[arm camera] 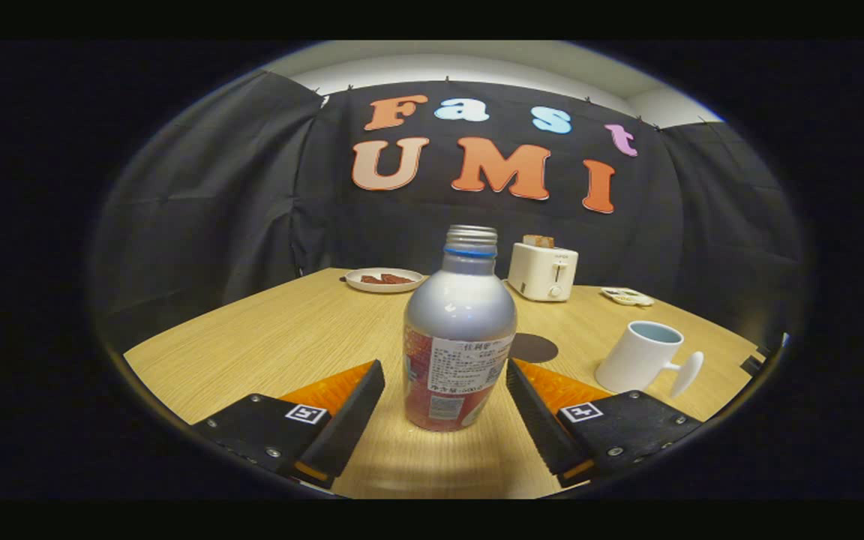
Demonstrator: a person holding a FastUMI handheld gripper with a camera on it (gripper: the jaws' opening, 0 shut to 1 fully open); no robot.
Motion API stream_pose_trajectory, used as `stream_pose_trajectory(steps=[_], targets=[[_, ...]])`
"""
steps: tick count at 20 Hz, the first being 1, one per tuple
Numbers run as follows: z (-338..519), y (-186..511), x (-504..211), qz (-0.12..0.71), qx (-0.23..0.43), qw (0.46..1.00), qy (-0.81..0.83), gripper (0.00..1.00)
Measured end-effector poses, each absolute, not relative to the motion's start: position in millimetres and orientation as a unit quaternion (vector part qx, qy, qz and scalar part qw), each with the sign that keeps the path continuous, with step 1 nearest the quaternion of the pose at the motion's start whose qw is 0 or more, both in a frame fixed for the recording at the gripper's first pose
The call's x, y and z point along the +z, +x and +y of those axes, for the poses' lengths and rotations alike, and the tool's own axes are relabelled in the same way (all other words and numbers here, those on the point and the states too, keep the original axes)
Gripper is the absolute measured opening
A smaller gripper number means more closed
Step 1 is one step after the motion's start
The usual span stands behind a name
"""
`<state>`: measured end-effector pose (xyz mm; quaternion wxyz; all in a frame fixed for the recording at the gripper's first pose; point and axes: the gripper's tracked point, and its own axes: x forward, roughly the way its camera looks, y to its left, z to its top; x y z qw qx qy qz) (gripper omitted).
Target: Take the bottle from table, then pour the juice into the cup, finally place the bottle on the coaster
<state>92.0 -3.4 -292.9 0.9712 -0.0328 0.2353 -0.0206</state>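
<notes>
Jaws spread wide, clear of the upright bottle (459, 337) between them on the bench (267, 330); closing off-centre could topple it toward the cup (642, 358) beyond.

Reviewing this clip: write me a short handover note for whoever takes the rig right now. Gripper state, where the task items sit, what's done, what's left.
Hand-held gripper: open, fingers on either side of the bottle's lower body, with a gap on the left side; the right one is close to it, contact unclear.
Bottle: upright on the table, between the fingers, cap off.
Cup: white mug, beyond the right finger, upright, handle facing the gripper side.
Coaster: dark disc just behind the bottle, nothing on it.
Done: approach lined up on the bottle.
Left: close on the bottle, lift, pour into the cup, set the bottle on the coaster.
</notes>
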Motion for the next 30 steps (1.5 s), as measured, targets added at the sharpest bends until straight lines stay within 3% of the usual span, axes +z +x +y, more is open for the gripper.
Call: stream_pose_trajectory(steps=[3,6,10,21,30], targets=[[-2,95,-300,0.242,-0.014,0.97,-0.021,0.96],[-4,98,-301,0.248,-0.011,0.969,0.006,0.8],[-5,100,-286,0.234,-0.008,0.972,0.024,0.75],[-2,122,-255,0.227,-0.01,0.955,0.189,0.73],[-16,149,-249,0.199,-0.028,0.908,0.367,0.72]])
